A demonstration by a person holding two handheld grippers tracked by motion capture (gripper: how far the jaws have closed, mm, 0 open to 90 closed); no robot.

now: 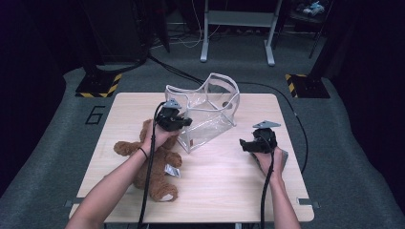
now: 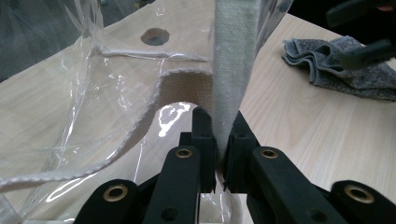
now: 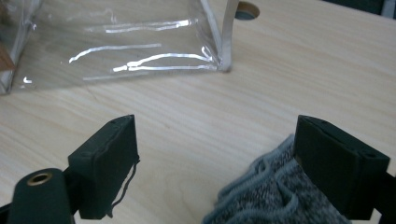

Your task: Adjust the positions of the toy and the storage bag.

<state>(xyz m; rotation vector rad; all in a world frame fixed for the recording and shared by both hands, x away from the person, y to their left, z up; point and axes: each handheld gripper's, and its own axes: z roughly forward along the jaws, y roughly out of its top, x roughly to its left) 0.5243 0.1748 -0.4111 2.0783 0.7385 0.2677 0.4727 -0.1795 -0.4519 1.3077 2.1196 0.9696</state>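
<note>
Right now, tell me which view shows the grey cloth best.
The left gripper view: the grey cloth lies crumpled but whole on the table. The right gripper view catches one knitted corner beside the open right tongs. In the high view the hand covers most of it.

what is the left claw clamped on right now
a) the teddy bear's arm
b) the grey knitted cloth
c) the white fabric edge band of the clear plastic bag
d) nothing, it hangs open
c: in the left gripper view the left claw has its jaws shut tight on the white fabric band of the clear plastic bag, while the grey cloth lies apart on the table.
</note>
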